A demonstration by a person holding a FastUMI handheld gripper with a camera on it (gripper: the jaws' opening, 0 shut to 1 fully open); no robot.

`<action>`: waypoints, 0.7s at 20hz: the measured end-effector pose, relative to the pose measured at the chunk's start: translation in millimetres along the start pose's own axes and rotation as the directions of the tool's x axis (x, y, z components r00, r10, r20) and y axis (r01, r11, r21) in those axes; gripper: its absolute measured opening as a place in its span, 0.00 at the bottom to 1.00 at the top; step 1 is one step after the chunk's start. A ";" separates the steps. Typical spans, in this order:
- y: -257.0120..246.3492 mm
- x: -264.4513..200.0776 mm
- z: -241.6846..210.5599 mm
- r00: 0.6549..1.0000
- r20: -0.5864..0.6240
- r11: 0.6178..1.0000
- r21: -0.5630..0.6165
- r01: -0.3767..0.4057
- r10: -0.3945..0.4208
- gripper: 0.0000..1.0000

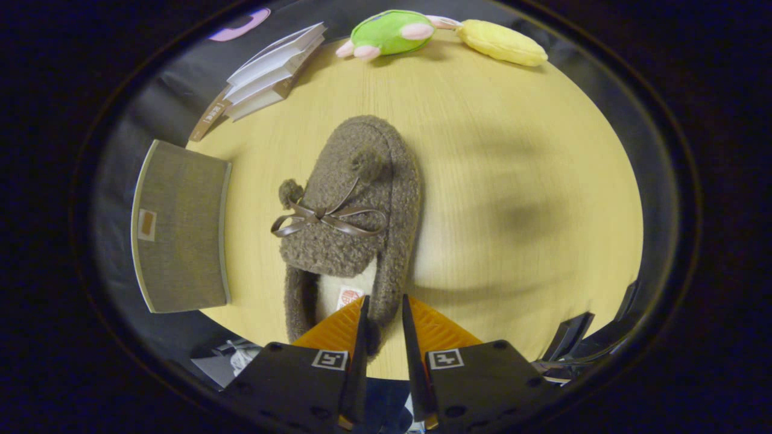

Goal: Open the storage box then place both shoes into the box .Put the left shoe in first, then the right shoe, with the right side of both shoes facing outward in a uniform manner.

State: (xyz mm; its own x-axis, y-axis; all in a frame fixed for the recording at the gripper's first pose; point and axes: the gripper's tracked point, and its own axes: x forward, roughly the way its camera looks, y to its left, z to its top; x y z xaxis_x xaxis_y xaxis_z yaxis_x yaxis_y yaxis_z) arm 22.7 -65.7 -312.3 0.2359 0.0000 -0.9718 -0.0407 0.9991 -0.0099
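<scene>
A brown fleecy slipper [356,223] with a thin bow and two pompoms hangs above the wooden table [512,181], toe pointing away from me. My gripper [383,310] is shut on the slipper's right side wall near the heel, one finger inside the opening and one outside. The pale lining with a small label shows just left of the fingers. To the left of the slipper sits a grey fabric storage box panel [180,228] with a small tag, at the table's edge; whether it is open I cannot tell.
A stack of white books [271,69] lies at the far left of the table. A green plush toy [389,33] and a yellow plush [502,42] rest along the far edge. Dark equipment [570,337] stands near the table's right corner.
</scene>
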 end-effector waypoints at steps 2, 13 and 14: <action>0.5 1.2 0.2 0.999 -0.015 0.999 0.030 0.031 -0.031 0.27; 2.2 -3.2 2.5 0.999 0.003 0.991 0.124 -0.044 0.044 0.05; 3.0 -3.9 2.6 0.998 0.000 0.985 0.159 -0.067 0.068 0.05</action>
State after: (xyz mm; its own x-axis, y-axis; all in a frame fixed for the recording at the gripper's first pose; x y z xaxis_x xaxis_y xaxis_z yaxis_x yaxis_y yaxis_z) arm 24.2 -62.6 -307.9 0.2326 0.0675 -0.9702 0.0982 0.9909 0.0924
